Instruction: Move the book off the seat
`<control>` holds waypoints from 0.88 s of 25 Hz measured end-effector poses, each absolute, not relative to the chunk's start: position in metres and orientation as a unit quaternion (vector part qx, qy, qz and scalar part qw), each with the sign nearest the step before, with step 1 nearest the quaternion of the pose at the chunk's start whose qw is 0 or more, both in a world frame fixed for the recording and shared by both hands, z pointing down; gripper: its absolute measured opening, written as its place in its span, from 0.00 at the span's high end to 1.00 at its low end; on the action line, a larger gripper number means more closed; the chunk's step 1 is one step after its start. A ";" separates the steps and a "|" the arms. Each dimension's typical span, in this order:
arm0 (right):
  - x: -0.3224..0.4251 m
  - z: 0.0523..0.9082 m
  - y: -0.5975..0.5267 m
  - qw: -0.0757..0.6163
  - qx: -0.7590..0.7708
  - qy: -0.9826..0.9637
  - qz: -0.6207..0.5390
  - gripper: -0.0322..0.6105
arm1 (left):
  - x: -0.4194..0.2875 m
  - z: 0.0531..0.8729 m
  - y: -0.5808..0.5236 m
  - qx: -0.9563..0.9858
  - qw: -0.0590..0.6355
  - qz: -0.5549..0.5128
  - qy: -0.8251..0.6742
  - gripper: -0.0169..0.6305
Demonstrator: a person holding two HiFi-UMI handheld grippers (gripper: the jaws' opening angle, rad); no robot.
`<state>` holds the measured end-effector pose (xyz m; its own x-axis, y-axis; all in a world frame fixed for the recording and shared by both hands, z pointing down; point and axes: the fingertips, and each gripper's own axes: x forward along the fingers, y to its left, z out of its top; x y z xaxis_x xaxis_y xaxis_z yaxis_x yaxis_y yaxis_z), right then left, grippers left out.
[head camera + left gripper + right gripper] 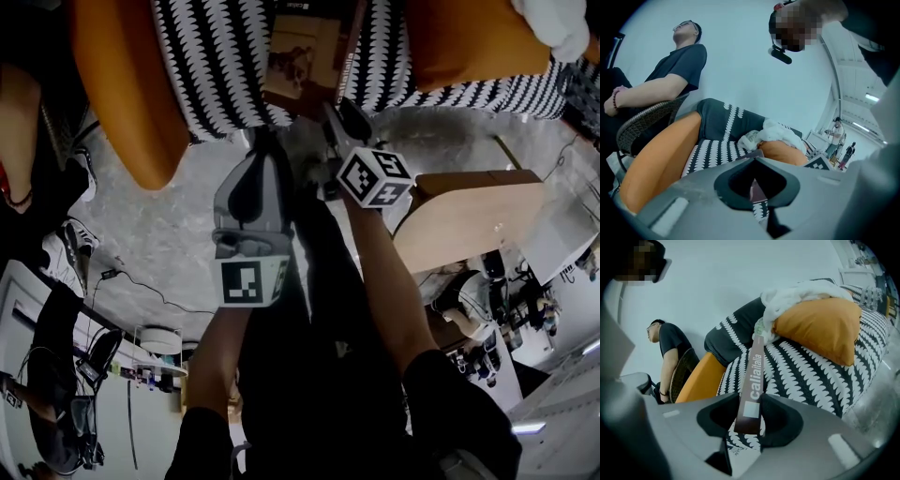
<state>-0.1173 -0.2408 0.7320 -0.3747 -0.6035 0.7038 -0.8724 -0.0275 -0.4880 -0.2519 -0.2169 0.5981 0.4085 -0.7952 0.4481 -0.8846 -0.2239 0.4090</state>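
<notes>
A brown book (300, 61) with a pale picture on its cover hangs over the front edge of the black-and-white patterned sofa seat (216, 66). My right gripper (342, 117) is shut on its printed spine (754, 380), which stands upright between the pads in the right gripper view. The left gripper (267, 141) reaches the book's near left corner. In the left gripper view a thin strip of the book (757, 190) sits in the narrow gap of the jaws, and a corner (751, 153) shows above them. The left fingertips are hidden by the gripper body.
Orange cushions (122, 84) (473, 37) lie at both ends of the seat, with a white cloth (553, 23) on the right one. A wooden side table (469, 216) stands right of my legs. A person (670, 79) sits in a wicker chair left of the sofa.
</notes>
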 end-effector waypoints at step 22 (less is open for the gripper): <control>-0.077 0.669 -0.212 0.202 0.529 -0.692 0.448 0.71 | -0.219 0.535 -0.207 0.781 0.301 0.081 -0.541 0.96</control>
<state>-0.0771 -0.2119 0.6689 -0.3594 -0.5519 0.7525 -0.9127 0.0400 -0.4066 -0.2190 -0.2073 0.5347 0.4010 -0.7967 0.4522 -0.8942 -0.2330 0.3824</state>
